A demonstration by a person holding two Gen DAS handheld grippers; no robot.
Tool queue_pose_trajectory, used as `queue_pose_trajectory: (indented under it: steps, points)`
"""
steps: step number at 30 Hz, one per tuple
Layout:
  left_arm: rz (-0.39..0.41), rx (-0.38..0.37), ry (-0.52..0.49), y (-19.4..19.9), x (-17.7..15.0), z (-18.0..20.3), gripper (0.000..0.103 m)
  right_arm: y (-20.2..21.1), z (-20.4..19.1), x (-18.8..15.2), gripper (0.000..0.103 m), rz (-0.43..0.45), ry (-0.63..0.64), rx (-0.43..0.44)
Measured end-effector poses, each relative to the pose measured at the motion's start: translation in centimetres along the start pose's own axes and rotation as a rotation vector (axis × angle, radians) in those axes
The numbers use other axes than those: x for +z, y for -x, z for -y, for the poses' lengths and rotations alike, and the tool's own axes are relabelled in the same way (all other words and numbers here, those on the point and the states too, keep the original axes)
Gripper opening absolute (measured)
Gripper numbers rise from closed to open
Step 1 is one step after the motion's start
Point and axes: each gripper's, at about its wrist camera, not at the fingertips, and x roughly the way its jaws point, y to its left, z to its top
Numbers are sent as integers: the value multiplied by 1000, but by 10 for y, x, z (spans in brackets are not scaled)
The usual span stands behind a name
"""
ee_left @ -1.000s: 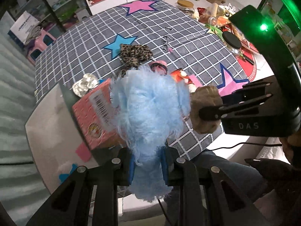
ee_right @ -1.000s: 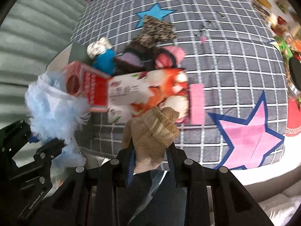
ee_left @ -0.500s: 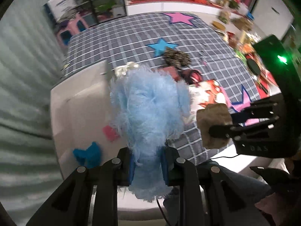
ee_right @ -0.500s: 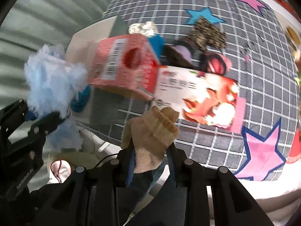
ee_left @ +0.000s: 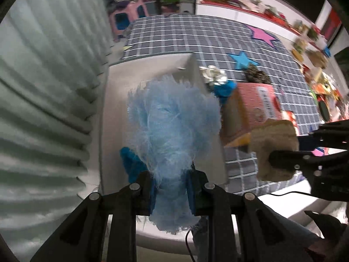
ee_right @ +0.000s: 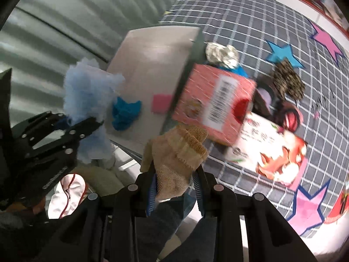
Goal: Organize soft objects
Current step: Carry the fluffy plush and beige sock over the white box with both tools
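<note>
My left gripper (ee_left: 172, 193) is shut on a fluffy light blue soft piece (ee_left: 172, 126), held above a pale grey tray (ee_left: 117, 100) at the table's left end. My right gripper (ee_right: 175, 188) is shut on a tan knitted sock (ee_right: 176, 152), held over the table's front edge. In the left wrist view the right gripper (ee_left: 305, 150) and the sock (ee_left: 272, 146) show at the right. In the right wrist view the left gripper (ee_right: 72, 128) and blue fluff (ee_right: 89, 91) show at the left. A dark blue soft piece (ee_right: 125, 111) and a pink square (ee_right: 162, 103) lie in the tray (ee_right: 152, 50).
A pink-red carton (ee_right: 213, 104) and a printed flat pack (ee_right: 272, 152) lie on the checked cloth (ee_right: 250, 26) beside the tray. Behind them are a silver crumpled item (ee_right: 221, 53), a leopard-print piece (ee_right: 288, 83) and dark and pink soft items (ee_right: 290, 113). Clutter stands far right (ee_left: 322, 83).
Both grippers have swung left with their loads, from over the cartons toward the grey tray. The tray now fills the middle of both views. Grips are unchanged.
</note>
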Motion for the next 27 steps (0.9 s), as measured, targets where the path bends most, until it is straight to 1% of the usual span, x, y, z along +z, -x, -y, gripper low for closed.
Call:
queue_pose_trajectory:
  steps: [5, 12, 27]
  points:
    - [-15, 16, 59, -7, -4, -16, 25, -7, -24, 20, 32, -4, 54, 8]
    - [-38, 20, 110, -16, -9, -24, 25, -20, -47, 33, 32, -31, 121, 8]
    - [-79, 24, 147, -30, -11, -29, 25, -32, -57, 47, 32, -49, 143, 2]
